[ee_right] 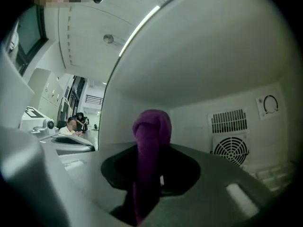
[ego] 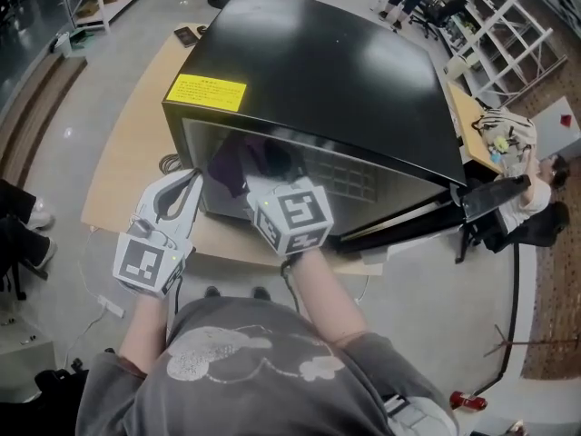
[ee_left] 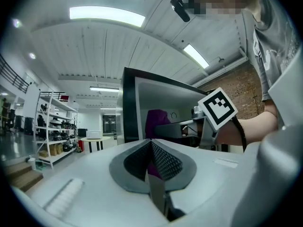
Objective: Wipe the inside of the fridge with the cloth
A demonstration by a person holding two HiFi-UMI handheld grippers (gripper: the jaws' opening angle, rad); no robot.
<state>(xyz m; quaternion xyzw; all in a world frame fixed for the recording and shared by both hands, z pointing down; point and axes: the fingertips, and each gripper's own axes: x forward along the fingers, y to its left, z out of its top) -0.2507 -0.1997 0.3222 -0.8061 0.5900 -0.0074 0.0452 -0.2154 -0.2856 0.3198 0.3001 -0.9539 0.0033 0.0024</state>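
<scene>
Right gripper [ee_right: 150, 150] fingers clamped on purple cloth [ee_right: 151, 126], inside fridge [ego: 327, 71]; left gripper [ee_left: 151, 148] fingers together, empty, beside fridge opening.

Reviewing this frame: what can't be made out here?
- Fridge floor: in the head view, hidden by its own top; in the right gripper view, mostly hidden by the body of the right tool.
- Whether the cloth touches a wall: unclear in every view.
- Yellow label print: head view, too small.
</scene>
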